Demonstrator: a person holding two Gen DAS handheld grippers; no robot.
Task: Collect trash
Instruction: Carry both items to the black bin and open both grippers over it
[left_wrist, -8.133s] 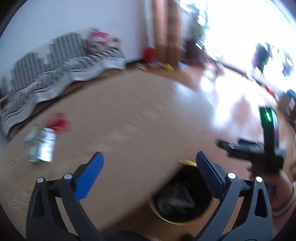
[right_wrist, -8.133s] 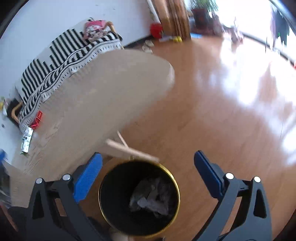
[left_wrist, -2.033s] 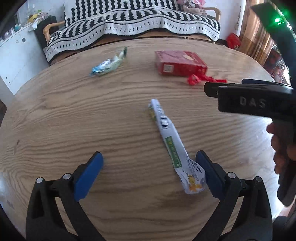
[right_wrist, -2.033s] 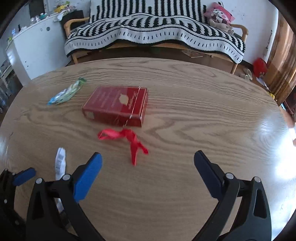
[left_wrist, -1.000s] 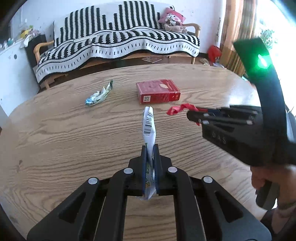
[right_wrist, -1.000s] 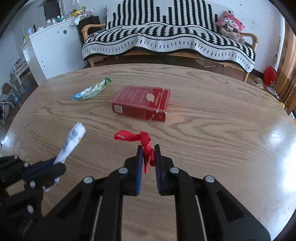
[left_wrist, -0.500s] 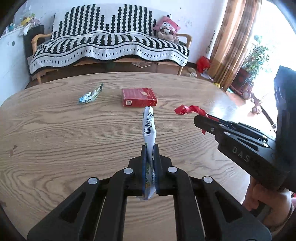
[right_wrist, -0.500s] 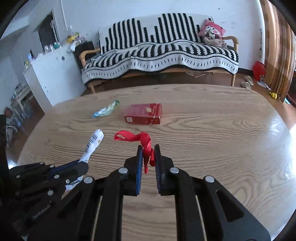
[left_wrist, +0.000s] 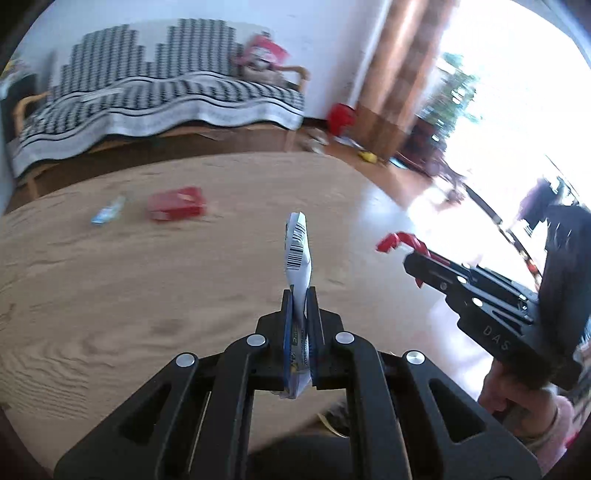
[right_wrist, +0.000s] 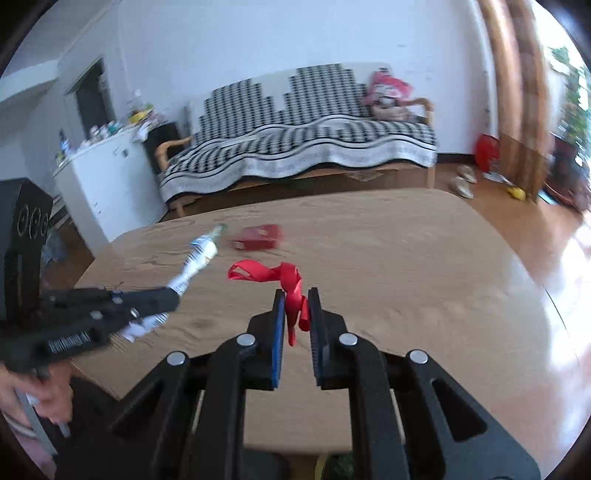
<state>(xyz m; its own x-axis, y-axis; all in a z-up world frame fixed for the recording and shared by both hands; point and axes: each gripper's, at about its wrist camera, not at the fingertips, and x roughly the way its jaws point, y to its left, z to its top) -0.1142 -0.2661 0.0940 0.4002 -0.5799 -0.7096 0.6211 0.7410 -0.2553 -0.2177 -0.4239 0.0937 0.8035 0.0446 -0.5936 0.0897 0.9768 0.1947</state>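
Two pieces of trash are riding clear of the wooden table (left_wrist: 110, 295), each pinched so it can be carried off for dumping. The left gripper (left_wrist: 299, 295) is clamping the lower end of a white wrapper (left_wrist: 297, 254), whose long axis is standing nearly upright, barcode end pointing up and away from the jaws. The right gripper (right_wrist: 295, 295) is squeezing a red ribbon (right_wrist: 284, 277) by its tail, the loop drooping out to the left above the table. Two more items are lying on the table's far side: a red box (left_wrist: 177, 208) and, just beside it, a small foil wrapper (left_wrist: 109, 212), both probably waiting for a later pass.
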